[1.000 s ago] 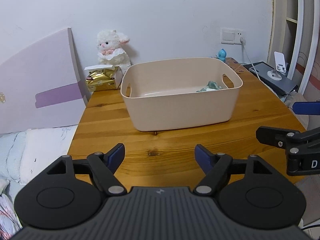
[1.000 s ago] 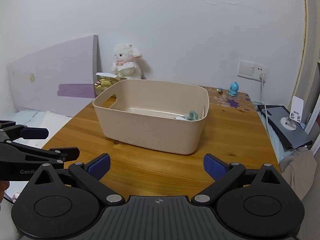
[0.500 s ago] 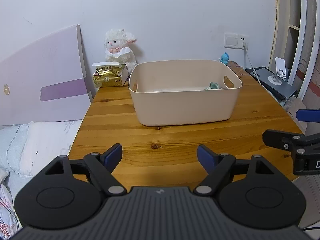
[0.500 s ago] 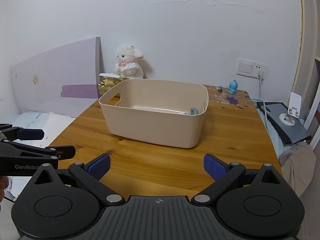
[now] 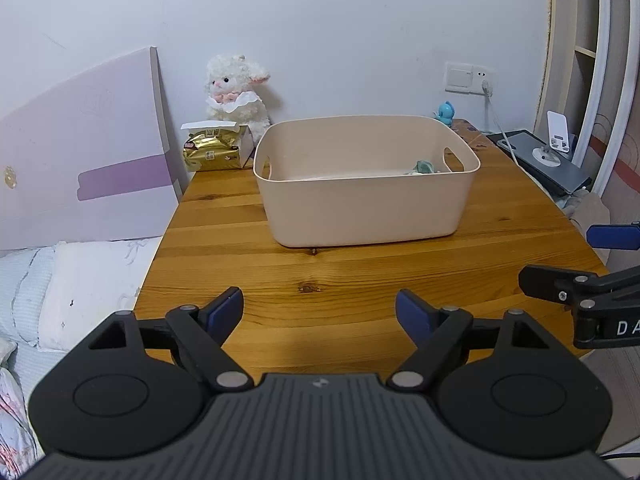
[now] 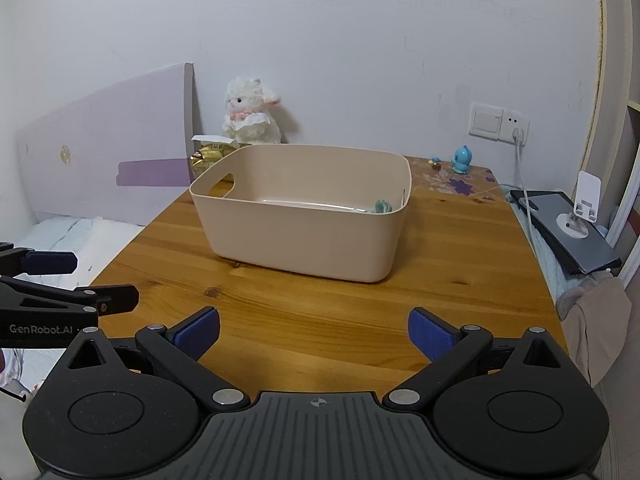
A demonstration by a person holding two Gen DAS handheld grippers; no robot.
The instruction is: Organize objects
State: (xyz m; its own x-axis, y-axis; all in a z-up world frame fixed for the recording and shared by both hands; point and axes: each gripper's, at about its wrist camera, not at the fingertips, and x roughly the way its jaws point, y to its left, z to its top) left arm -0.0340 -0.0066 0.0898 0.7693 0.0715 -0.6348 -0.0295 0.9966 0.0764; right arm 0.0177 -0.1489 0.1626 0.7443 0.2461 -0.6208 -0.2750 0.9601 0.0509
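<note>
We hold both hand-held grippers, left [image 5: 319, 307] and right [image 6: 314, 330], spread wide, empty, bottom of frame; bin [image 5: 366, 196] sits mid-tabletop [image 5: 360, 280], easy reach.

Beige bin [image 5: 366, 204] on wooden table [image 5: 240, 272], tool [image 5: 319, 312] wide apart.

We see a white wall [image 6: 320, 60], a wooden worktop [image 6: 320, 312], a lilac headboard [image 5: 80, 152] and a bed [image 5: 72, 280].
</note>
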